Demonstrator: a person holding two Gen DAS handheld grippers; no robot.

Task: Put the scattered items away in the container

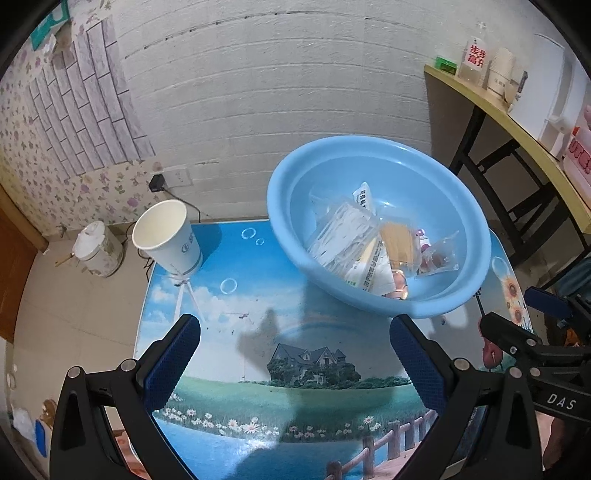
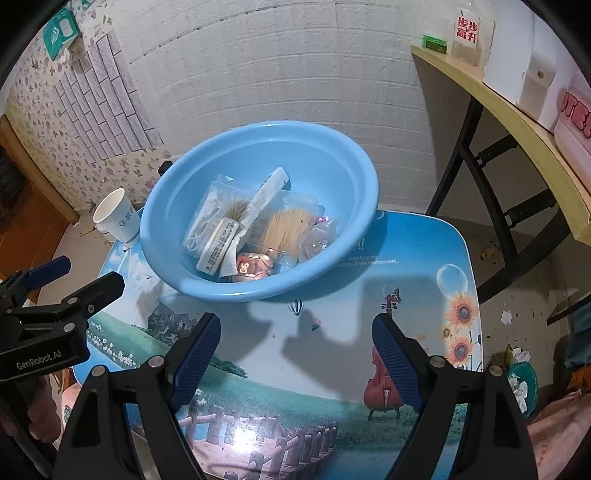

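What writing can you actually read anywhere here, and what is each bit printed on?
"步步高升": clear bottle on the shelf.
"DAS": right gripper body.
"GenRobot.AI": left gripper body.
"06": pink item in the blue basin.
"...of the environment.": table.
Paper cup logo and packet print: too blurred.

A glossy, smooth blue plastic basin (image 2: 334,177) is seen holding clear crinkled plastic packets (image 2: 210,210) and pale wooden sticks (image 2: 286,230), set on a smooth printed tabletop (image 2: 332,362) beside a matt white paper cup (image 1: 166,234), with matt black grippers faced in textured blue pads (image 2: 195,356).
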